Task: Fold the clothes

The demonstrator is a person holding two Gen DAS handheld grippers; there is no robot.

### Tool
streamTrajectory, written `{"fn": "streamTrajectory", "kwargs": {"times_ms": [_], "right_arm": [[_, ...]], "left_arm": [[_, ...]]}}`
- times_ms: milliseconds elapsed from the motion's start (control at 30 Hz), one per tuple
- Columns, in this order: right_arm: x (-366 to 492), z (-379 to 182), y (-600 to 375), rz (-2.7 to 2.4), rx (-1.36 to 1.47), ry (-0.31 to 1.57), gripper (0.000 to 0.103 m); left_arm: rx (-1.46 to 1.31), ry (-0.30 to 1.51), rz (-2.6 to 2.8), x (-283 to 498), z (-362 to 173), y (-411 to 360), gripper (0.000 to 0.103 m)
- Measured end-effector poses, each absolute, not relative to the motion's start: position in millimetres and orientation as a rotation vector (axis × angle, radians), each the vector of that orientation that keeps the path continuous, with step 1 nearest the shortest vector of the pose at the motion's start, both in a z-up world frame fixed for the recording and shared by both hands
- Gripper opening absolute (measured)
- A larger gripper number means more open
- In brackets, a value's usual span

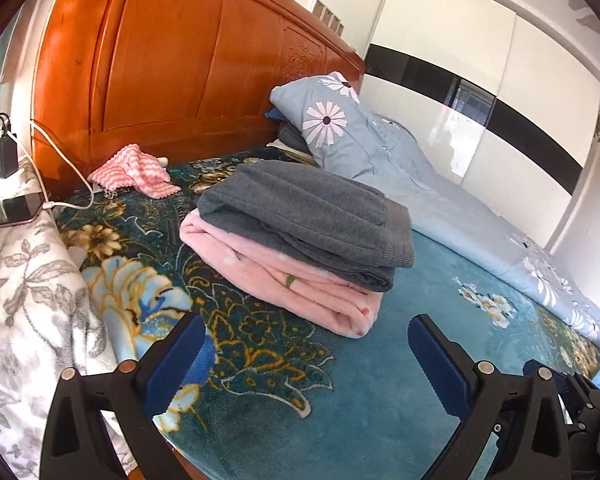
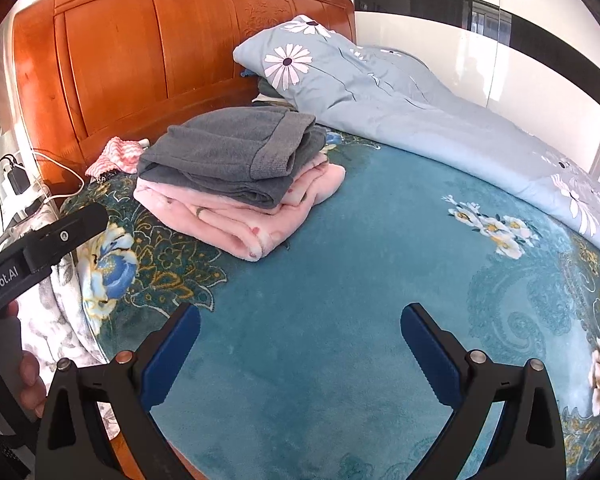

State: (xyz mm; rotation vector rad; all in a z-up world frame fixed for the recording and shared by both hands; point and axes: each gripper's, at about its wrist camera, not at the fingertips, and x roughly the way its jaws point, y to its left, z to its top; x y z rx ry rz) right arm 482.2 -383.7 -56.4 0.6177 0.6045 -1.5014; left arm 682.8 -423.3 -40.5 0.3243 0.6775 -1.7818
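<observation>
1. Clothes lie stacked on the blanket point(image 2: 320, 280): a grey jumper point(image 1: 312, 216) folded on top of a pink garment point(image 1: 276, 276), also folded, the two squared up as one pile towards the far left of the bed, near the headboard point(image 1: 172, 60)

2. Left gripper point(image 1: 306, 360) hovers just short of the pile, fingers spread wide, nothing between them; the pile sits in line with the gap, a little beyond the tips

3. Right gripper point(image 2: 300, 348) is likewise wide open and empty, held over bare blanket with the pile well off to its far left

4. Both tools hang clear of the cloth, which suggests the stack is finished and has been let go; I judge the folding here largely done

5. Pile placement looks deliberate: set to one side, it leaves the middle of the blanket free as a flat place for the next piece

6. Pink striped cloth point(image 1: 136, 172) lies crumpled by the headboard, far left, beside a white cable point(image 1: 66, 168); whether it is meant for folding I cannot tell

7. Blue quilt point(image 2: 440, 120) runs along the right side of the bed, well apart from the pile, so it should not snag

8. Phone point(image 1: 10, 212) and charger point(image 1: 4, 152) sit at the far left edge, close enough that a reach for the striped cloth might catch the cable
</observation>
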Motion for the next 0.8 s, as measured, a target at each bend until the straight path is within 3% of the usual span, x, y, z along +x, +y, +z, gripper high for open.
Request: {"fn": "streamTrajectory", "kwargs": {"times_ms": [300,800], "right_arm": [[483,-48,-376,-1.509,0.629,0.596,0.101],[480,-38,-371,-1.569,0.595,0.596,0.101]], "left_arm": [[0.425,0.508,-1.694,664,-24,-402,0.103],[0.504,0.447,-1.67,660,-28,-398,0.103]]}}
